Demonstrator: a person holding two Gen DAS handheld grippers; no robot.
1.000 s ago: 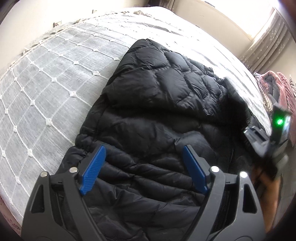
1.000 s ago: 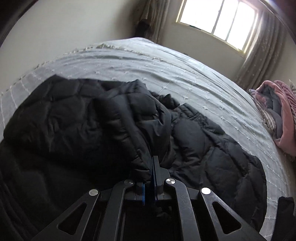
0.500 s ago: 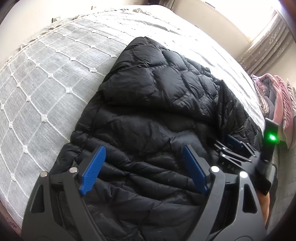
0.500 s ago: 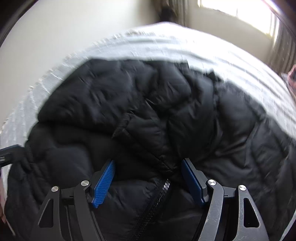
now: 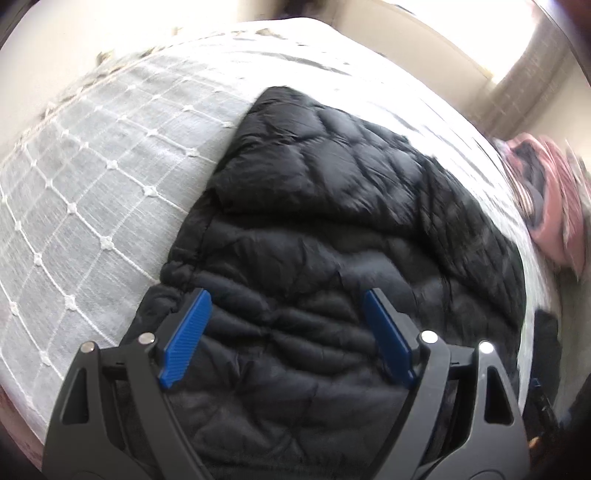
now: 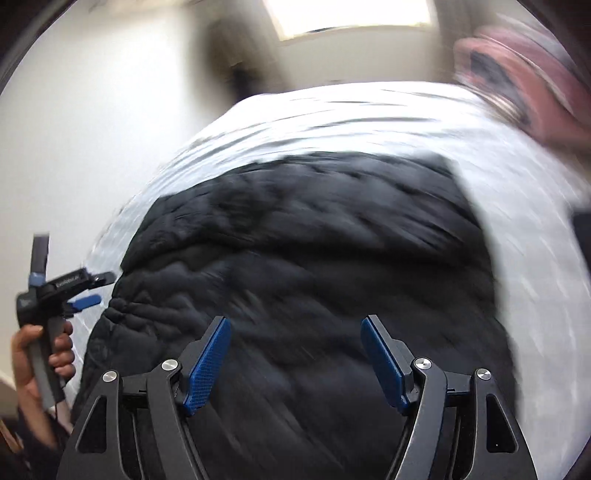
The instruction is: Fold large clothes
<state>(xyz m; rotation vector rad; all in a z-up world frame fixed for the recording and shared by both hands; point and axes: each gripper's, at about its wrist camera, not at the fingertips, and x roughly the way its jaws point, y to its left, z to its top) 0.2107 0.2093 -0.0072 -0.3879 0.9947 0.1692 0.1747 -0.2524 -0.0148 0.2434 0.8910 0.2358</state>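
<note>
A black quilted puffer jacket (image 5: pixel 325 229) lies on the bed, partly folded with one layer laid over another. It also fills the blurred right wrist view (image 6: pixel 314 258). My left gripper (image 5: pixel 286 328) is open and empty, hovering over the jacket's near end. It also shows at the left edge of the right wrist view (image 6: pixel 92 288), held in a hand. My right gripper (image 6: pixel 295 354) is open and empty above the jacket.
The bed has a grey cover with a white diamond grid (image 5: pixel 85 206). A pink and dark pile of clothes (image 5: pixel 554 206) lies at the bed's right side, also in the right wrist view (image 6: pixel 517 74). A bright window (image 6: pixel 351 14) is behind.
My right gripper was shut on a jacket fold one second ago, then opened and let it go. It has swung away and the fold now lies flat. Left gripper shifted slightly.
</note>
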